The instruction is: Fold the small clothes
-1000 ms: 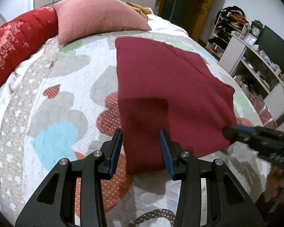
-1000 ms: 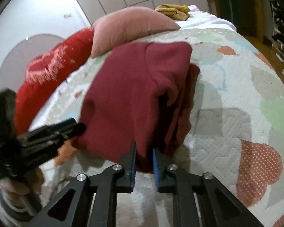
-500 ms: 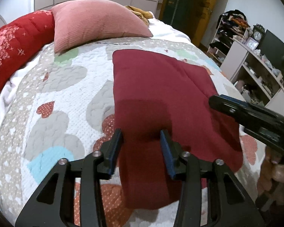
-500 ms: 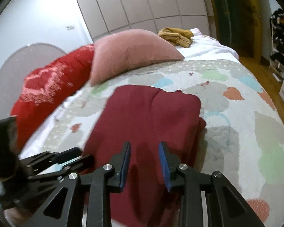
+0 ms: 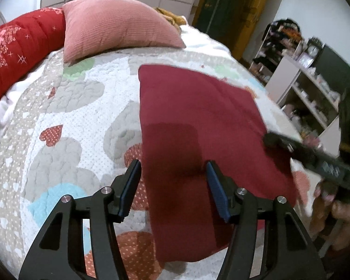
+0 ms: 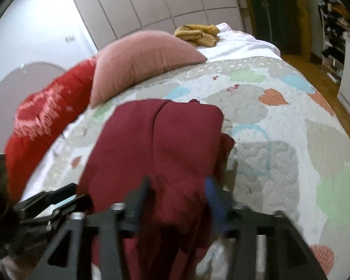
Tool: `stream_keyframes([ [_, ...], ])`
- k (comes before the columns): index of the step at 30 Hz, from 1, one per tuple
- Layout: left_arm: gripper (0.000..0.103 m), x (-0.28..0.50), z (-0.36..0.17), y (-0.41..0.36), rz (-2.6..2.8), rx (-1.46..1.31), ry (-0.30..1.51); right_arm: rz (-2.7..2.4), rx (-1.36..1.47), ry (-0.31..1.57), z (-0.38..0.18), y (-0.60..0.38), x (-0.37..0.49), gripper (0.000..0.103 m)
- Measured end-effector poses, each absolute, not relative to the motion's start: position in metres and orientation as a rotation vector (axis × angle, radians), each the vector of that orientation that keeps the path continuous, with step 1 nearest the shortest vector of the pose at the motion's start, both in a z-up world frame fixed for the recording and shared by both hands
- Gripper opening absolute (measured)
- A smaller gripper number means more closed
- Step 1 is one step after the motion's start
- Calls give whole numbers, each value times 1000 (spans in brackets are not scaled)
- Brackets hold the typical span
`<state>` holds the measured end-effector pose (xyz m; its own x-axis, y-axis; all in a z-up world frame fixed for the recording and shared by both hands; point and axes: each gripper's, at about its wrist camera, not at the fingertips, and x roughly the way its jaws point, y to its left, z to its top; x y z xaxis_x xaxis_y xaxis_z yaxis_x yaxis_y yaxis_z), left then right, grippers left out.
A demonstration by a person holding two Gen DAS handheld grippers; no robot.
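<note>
Left edge of the left wrist view: red quilted bolster [image 5: 18, 53], puffy, stitched star pattern. Next to it a pink ribbed cushion [image 5: 114, 25], soft, squarish. Both sit at the head of the quilted bedspread [image 5: 65, 126], a bumpy cotton with heart patches.

Centre of frame: the maroon garment [image 5: 198, 121] lies flat on the bedspread, folded into a rough rectangle. Looks like soft, matte, light knit or fleece; it'll drape and sag, not slippery, nothing fragile. Judgement: take it at a corner or along a folded edge so you catch all layers, not mid-panel.

Your left gripper [image 5: 172, 186] is opening, pads clear of the cloth, which only lies beneath them. Your right gripper [image 6: 177, 198], blurred, is opening too, over the garment's near edge; nothing pinched.

Upper right in the right wrist view: mustard-yellow clothing [image 6: 198, 33], bunched.
</note>
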<state>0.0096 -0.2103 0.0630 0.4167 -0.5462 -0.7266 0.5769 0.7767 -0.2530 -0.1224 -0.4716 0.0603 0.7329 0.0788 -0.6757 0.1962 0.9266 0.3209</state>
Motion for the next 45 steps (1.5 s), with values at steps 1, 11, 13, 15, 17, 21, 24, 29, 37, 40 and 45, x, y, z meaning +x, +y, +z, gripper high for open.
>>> stream_keyframes([
  [1,62,13,64,-207,-713,16,894,-67,400,734,61,-472,-129,76],
  [11,82,54,24,-221,-815,-154,1057,15,595,763,19,-497,-110,85],
  [13,84,56,18,-228,-833,-166,1082,52,623,765,9,-496,-101,85],
  [15,86,57,12,-234,-833,-165,1097,82,632,741,5,-495,-95,84],
  [17,79,53,17,-236,-834,-140,1080,119,654,748,6,-492,-90,64],
  [21,67,41,34,-231,-832,-97,1049,93,581,742,24,-481,-99,46],
  [24,67,25,48,-216,-822,-109,1042,104,542,735,42,-468,-111,45],
  [29,67,-17,67,-175,-779,-86,1001,158,538,738,56,-439,-142,44],
  [37,67,-67,41,-142,-704,-61,1052,141,521,845,30,-406,-172,52],
  [40,67,-78,57,-138,-668,-19,995,83,500,794,44,-413,-192,54],
  [45,67,-88,77,-133,-610,32,872,99,296,699,91,-387,-214,51],
])
